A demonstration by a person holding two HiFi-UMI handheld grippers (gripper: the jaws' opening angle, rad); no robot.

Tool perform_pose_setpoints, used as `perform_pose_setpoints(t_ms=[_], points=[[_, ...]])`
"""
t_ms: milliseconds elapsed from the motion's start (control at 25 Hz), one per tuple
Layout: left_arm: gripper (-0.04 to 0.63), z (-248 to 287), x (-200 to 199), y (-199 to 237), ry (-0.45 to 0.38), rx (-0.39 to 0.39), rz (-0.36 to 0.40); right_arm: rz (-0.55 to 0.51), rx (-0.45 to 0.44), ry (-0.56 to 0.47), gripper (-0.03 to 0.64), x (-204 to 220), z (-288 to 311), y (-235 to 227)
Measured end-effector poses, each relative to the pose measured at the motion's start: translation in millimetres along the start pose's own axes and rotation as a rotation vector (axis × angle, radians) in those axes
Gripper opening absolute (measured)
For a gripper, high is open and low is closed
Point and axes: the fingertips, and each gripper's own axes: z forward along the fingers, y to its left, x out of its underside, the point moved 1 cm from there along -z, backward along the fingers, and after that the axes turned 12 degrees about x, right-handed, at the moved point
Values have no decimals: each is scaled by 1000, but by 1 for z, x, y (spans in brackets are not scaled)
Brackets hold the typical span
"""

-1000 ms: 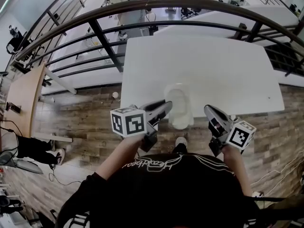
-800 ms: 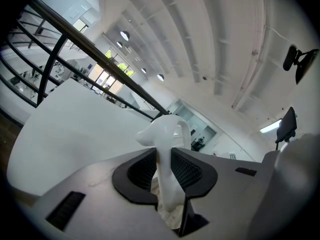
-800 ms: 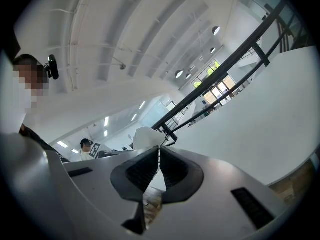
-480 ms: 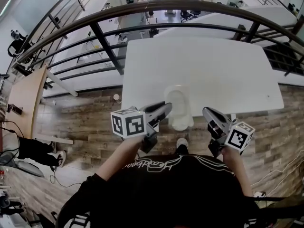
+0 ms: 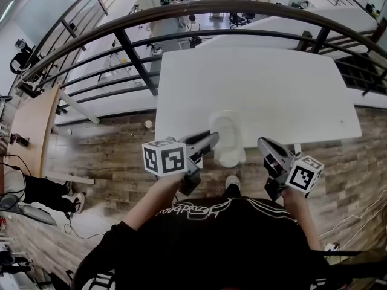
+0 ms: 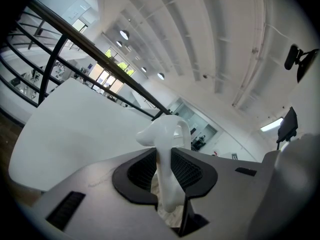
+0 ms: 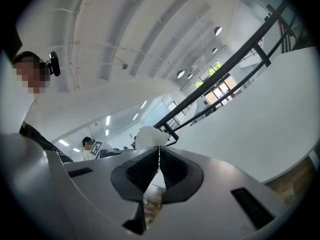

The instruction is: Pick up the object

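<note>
The left gripper (image 5: 211, 141) has its jaws clamped on the white object (image 5: 227, 139). In the left gripper view the two dark ribbed pads press on either side of a narrow white part of it, and the object (image 6: 167, 134) rises out from between the jaws (image 6: 164, 160) to a rounded top with a curved loop like a handle just beyond the pads. From the head view the object lies right at the tips of the left jaws, at the near edge of the white tabletop (image 5: 266, 83), its lower end showing over the wooden floor (image 5: 109, 156). Whether it rests on the tabletop or hangs clear of it cannot be told.

The right gripper (image 5: 264, 142) has its jaws closed together with nothing between them; in the right gripper view the pads meet along a thin line (image 7: 159, 156). The white object (image 7: 149, 135) shows just past and a little to the left of these jaw tips, apart from them. The tabletop (image 7: 270, 124) spreads beyond and to the right of the right jaws, and a dark railing (image 5: 181, 8) curves across behind it.
</note>
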Motion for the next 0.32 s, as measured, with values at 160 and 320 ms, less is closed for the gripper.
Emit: perform_pose_setpoints(t_ms=[160,320], points=[[95,0,2,2,4,-4,-3,2,-2,3,19,2,0,-1],[95,1,3,5,4,-8,-4,1,-2,3,20,4,1,-2]])
